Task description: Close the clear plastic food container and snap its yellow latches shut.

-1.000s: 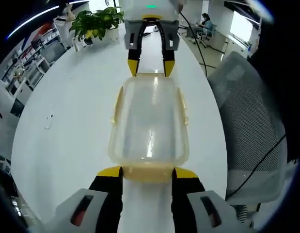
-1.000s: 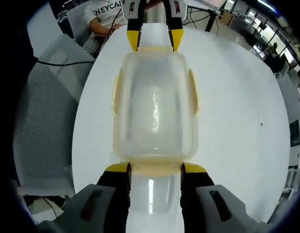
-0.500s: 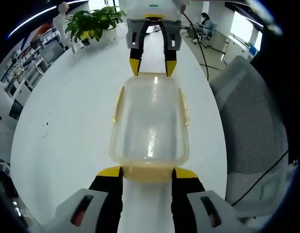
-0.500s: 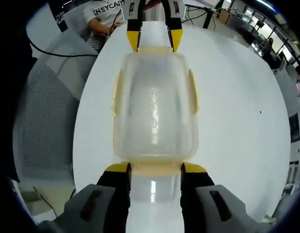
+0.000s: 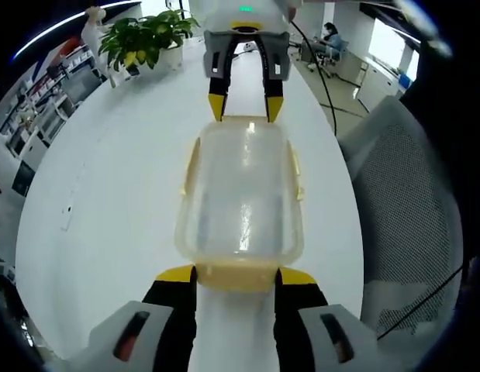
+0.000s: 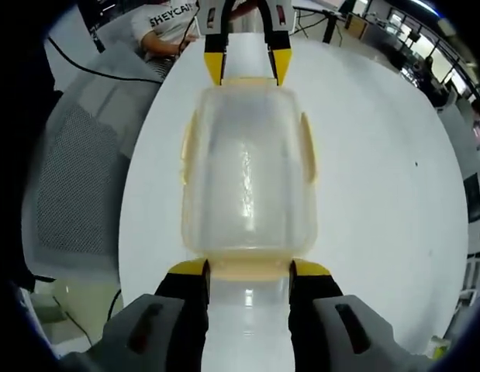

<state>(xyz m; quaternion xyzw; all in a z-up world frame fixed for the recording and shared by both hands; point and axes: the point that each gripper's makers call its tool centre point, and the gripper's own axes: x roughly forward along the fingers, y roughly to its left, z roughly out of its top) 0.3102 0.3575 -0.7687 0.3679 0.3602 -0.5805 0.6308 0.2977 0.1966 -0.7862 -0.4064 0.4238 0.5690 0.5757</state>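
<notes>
In the left gripper view, far left, a potted plant [image 5: 143, 39] at the distant edge of the white surface [image 5: 108, 201]. In the middle, the clear plastic container [image 5: 240, 201], lengthwise on that surface, lid on top, pale yellow latches [image 5: 188, 167] along both long sides. At its near end, the left tongs [image 5: 236, 277], released, jaws spread wide, yellow tips up against the two corners with the yellow end flap between them. At its far end, the right tongs [image 5: 243, 108], likewise spread, tips down at the container's far edge. To the right, a grey mesh chair [image 5: 402, 209] beside the surface, with a dark cable [image 5: 321, 77] across the far side.

In the right gripper view, the mesh chair [image 6: 77, 186] at left, a person in a white shirt [image 6: 166, 19] beyond it. Centre, the container [image 6: 247, 178], side latches [image 6: 308, 147] close against its walls. Below it the right tongs [image 6: 247, 270], unclenched, tips at the near corners; above it the left tongs [image 6: 243, 68], spread at the far end. Bare surface [image 6: 379, 178] off to the right.
</notes>
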